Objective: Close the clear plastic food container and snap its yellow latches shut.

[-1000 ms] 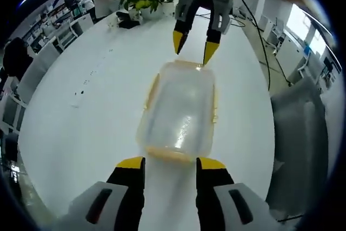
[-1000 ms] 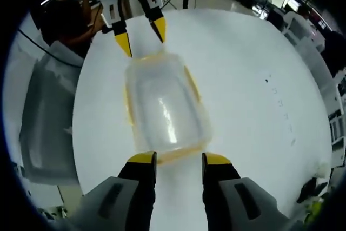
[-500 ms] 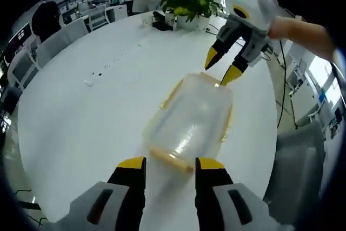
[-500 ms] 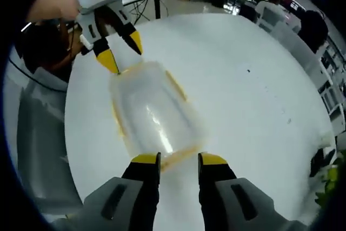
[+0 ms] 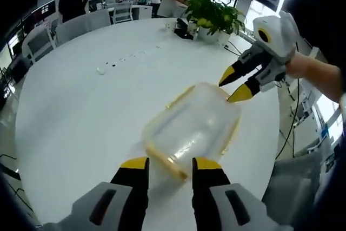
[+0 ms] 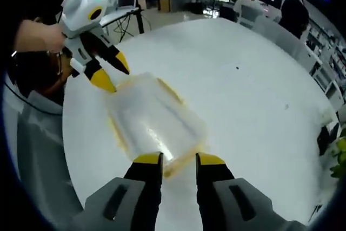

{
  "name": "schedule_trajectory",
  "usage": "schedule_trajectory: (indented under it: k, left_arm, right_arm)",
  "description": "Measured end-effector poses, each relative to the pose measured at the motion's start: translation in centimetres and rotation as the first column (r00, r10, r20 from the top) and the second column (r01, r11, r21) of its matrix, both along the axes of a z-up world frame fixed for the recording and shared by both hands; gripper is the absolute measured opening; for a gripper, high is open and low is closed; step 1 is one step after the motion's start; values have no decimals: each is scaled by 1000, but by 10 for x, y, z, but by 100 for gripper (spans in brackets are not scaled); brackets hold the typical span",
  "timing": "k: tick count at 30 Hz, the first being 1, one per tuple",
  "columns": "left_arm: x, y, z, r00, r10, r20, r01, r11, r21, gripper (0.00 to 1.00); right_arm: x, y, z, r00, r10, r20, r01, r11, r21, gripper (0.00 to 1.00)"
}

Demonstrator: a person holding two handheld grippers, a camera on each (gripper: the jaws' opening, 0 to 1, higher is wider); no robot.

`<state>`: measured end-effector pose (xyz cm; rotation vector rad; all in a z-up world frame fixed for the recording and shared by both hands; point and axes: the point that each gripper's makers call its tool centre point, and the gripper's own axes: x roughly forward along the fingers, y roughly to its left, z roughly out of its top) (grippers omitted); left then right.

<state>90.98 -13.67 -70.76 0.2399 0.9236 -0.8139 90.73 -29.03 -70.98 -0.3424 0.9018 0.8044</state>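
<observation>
Two hand-held grippers: one at each short end of the container, facing each other across it.
Container: a clear plastic food container (image 5: 192, 128) (image 6: 154, 120) with its lid on lies on the white round worktop (image 5: 81, 112) (image 6: 254, 96), turned at a slant in both views.
Yellow latches: a yellow latch (image 5: 165, 162) runs along the container's near end in the left gripper view; another (image 6: 181, 162) along its near end in the right gripper view. Yellow strips also show along the long sides. Whether any latch is snapped down, I cannot tell.
Left hand-held gripper (image 5: 164, 163) (image 6: 110, 72): jaws apart, released, the yellow-tipped jaws just either side of the container's near end, gripping nothing. In the right gripper view it hovers at the container's far end, held by a hand (image 6: 38, 36).
Right hand-held gripper (image 6: 178, 158) (image 5: 233, 84): jaws apart, released, its tips at the near end of the container. In the left gripper view it sits at the far right corner, tips just above the lid edge.
Far side of worktop: a potted green plant (image 5: 213, 14) and a small dark object beside it.
Surroundings: office chairs and seated people beyond the worktop.
</observation>
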Motion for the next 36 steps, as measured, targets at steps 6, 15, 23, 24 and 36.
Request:
schedule_trajectory:
  k: [6, 15, 23, 24, 36]
  left_arm:
    - [-3, -3, -1, 998, 63, -17, -64, 997, -36, 23]
    - [-9, -5, -6, 996, 88, -33, -89, 995, -51, 22]
    - [-7, -4, -7, 990, 129, -54, -132, 989, -68, 21]
    - [-6, -4, -7, 990, 130, -55, -134, 989, -68, 21]
    - [-3, -2, -9, 977, 190, -100, -201, 974, -109, 22]
  right_arm:
    - [0, -3, -1, 997, -72, -18, 73, 995, 62, 21]
    - [-2, -5, -6, 981, -181, -72, 190, 967, 167, 21]
    - [-5, -4, -7, 956, -254, -144, 284, 925, 253, 21]
    - [-5, -4, -7, 953, -261, -151, 293, 920, 261, 21]
    - [-7, -2, -6, 921, -341, -192, 386, 868, 312, 22]
